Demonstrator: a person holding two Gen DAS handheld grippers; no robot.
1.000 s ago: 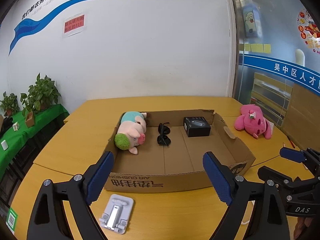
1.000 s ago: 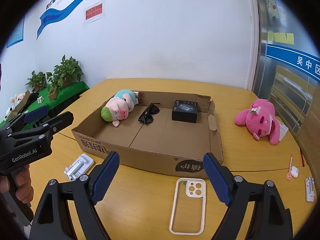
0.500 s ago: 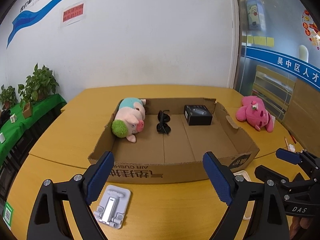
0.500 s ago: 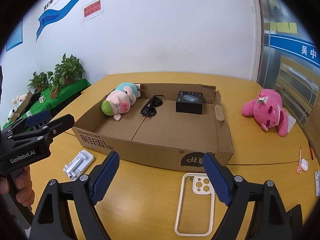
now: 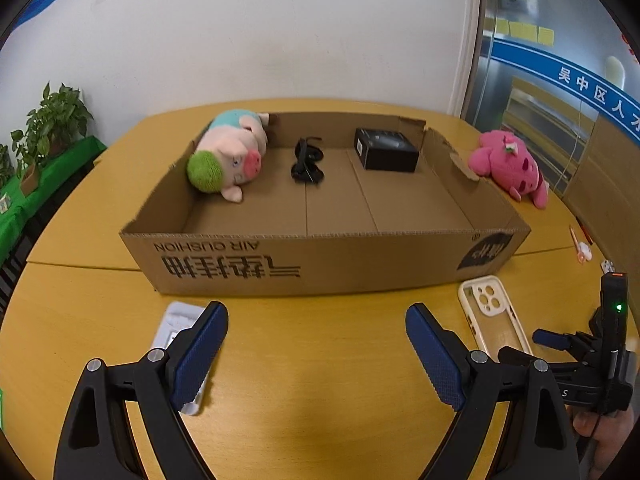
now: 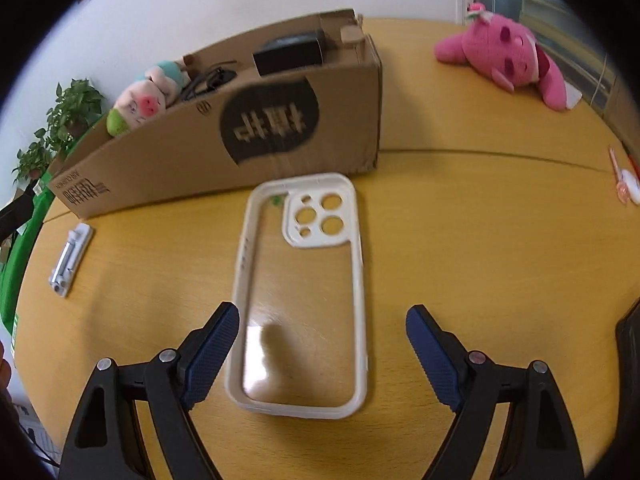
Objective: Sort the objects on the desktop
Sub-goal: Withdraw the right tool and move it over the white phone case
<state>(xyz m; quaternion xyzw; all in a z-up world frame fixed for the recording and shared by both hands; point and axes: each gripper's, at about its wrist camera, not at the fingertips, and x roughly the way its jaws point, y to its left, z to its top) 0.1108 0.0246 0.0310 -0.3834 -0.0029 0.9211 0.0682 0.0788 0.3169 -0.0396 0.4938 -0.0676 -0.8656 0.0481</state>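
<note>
A cream phone case [image 6: 300, 292] lies flat on the wooden table, just in front of a shallow cardboard box [image 6: 224, 148]. My right gripper [image 6: 322, 340] hangs open right above the case's near end, one finger on each side. The same phone case [image 5: 494, 320] shows at the right in the left wrist view. My left gripper [image 5: 316, 340] is open over bare table, with a white phone stand [image 5: 176, 332] under its left finger. The box [image 5: 320, 264] holds a pig plush [image 5: 232, 160], black sunglasses [image 5: 306, 160] and a black box [image 5: 386, 155].
A pink plush [image 5: 508, 166] lies on the table right of the box. Small items, a pink pen and white earbud case [image 6: 626, 184], sit near the right edge. Potted plants [image 5: 52, 120] stand on a green-covered shelf to the left. The right hand-held gripper body [image 5: 592, 360] shows at lower right.
Both grippers have come down and tilted toward the table. The right one has dropped close over the phone case, which now fills its view. Both stayed open.
</note>
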